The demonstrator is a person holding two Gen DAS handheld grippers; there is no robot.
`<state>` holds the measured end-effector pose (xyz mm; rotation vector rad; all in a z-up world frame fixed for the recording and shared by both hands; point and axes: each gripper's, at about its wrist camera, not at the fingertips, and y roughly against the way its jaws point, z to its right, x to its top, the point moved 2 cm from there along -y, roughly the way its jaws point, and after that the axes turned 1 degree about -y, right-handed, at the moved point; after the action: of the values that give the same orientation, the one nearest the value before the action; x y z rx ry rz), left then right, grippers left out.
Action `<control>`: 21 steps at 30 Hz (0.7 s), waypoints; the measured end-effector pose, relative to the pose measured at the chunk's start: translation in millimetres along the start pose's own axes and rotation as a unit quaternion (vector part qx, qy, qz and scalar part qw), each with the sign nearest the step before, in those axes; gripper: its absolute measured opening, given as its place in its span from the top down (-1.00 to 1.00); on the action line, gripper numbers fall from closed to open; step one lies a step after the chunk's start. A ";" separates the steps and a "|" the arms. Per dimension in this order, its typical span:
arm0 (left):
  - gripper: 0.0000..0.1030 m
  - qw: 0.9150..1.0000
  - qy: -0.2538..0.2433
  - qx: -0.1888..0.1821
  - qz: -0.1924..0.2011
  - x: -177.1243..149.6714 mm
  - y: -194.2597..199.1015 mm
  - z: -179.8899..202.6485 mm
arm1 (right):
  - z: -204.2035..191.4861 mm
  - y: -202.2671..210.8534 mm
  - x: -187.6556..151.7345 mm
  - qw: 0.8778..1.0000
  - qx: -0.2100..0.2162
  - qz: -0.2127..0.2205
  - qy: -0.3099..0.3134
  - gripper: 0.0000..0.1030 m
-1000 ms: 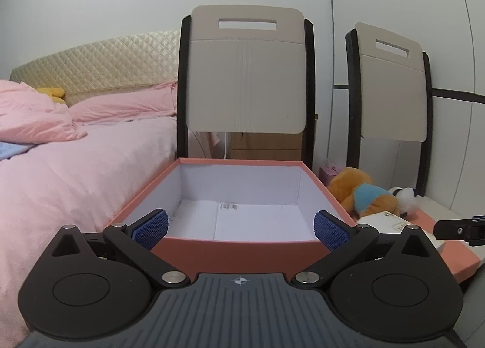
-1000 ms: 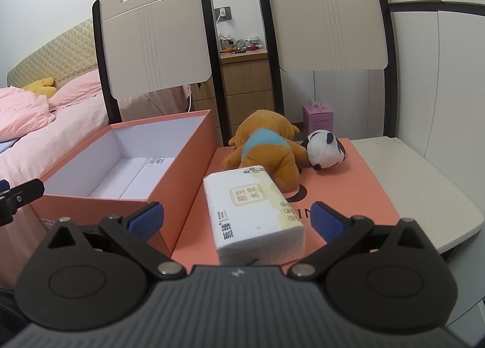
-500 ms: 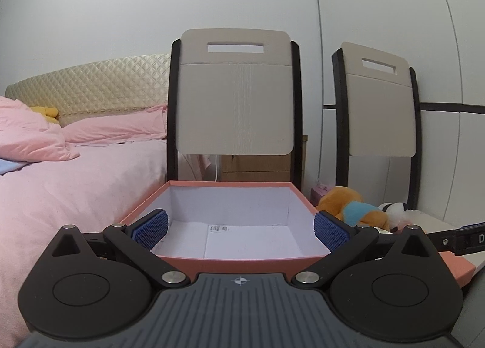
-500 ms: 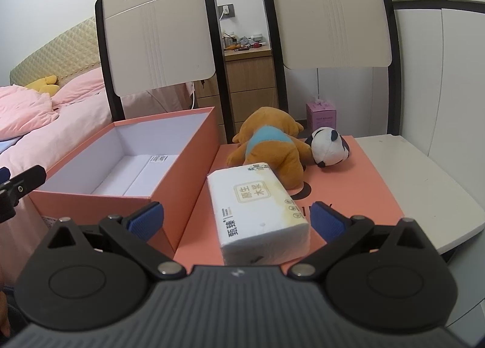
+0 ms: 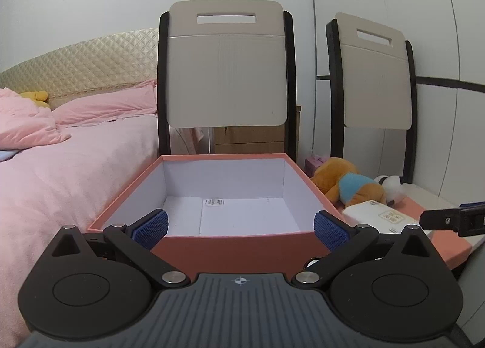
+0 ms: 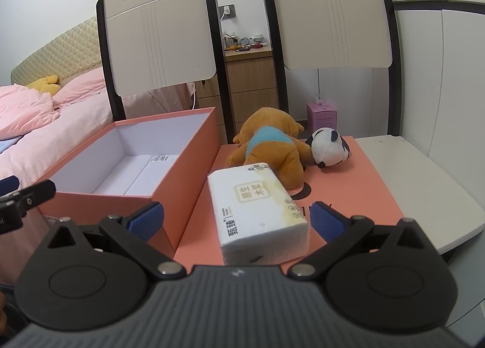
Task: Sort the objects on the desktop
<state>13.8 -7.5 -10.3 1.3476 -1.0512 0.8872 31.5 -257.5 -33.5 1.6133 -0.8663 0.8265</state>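
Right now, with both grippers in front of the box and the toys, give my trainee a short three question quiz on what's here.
1. True or false: the orange box already holds a plush toy.
2. Which item lies nearest the right gripper? A) tissue pack B) panda plush C) brown bear plush
3. Fill in: the tissue pack, bear and panda all rest on the flat orange ____.

Key
1. False: only white liner paper shows inside.
2. A
3. lid, as far as its matching colour suggests.
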 end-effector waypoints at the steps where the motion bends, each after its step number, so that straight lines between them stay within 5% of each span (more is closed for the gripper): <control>1: -1.00 1.000 -0.004 0.003 0.000 -0.2 0.2 0.8 | 0.1 0.0 0.0 1.000 0.000 0.000 0.000 -1.00; 8: -1.00 1.000 -0.006 0.005 -0.007 1.2 -2.2 -0.8 | -0.3 -0.1 0.0 1.000 0.002 0.001 0.003 -1.00; 21: -1.00 0.999 -0.025 -0.012 0.040 -17.3 14.8 39.2 | 10.2 13.5 3.6 1.000 -0.006 0.025 -0.015 -1.00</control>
<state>-8.7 -44.3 -24.4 1.3196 -1.1579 0.9019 22.4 -270.1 -25.8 1.6015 -0.9342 0.8324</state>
